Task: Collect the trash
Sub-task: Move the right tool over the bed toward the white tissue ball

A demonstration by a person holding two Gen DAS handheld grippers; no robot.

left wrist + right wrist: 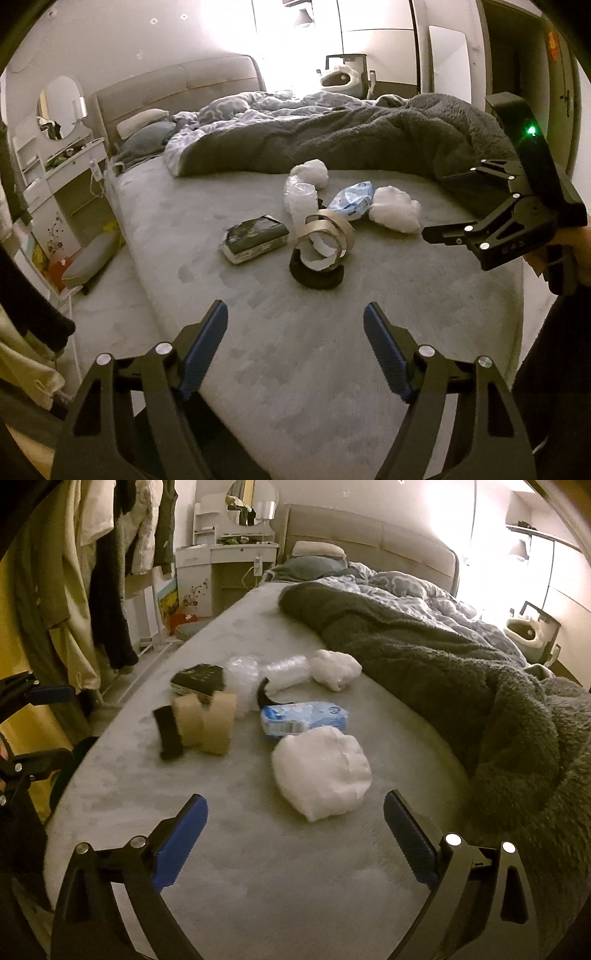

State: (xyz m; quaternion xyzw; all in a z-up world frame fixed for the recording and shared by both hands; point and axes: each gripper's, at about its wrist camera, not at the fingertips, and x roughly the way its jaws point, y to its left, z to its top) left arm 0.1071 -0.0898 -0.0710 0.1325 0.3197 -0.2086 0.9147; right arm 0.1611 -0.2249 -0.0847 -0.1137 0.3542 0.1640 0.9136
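Both grippers, right gripper (295, 834) and left gripper (295, 343), hang spread and empty. The white paper wad (321, 771) on the bed (258, 867), just ahead of the right one, looks light and squashy; pinch its middle.

Grey bed (303, 369), white and blue litter, black tongs.

Plain grey mattress cover; charcoal fleece blanket (369, 140) beside a pale blue quilt (258, 107) patterned in white; beige headboard (207, 81). White crumpled wads: one near (321, 771), one far (334, 668). Blue-and-white printed wrapper (304, 716). Clear, whitish plastic bottle (301, 199). Tan tape rolls (327, 236) with white inner lining, on a black ring (317, 277). Black-topped packet (256, 238) with pale sides. Left tongs (295, 325) and right tongs (295, 812) black with blue pads (177, 845).
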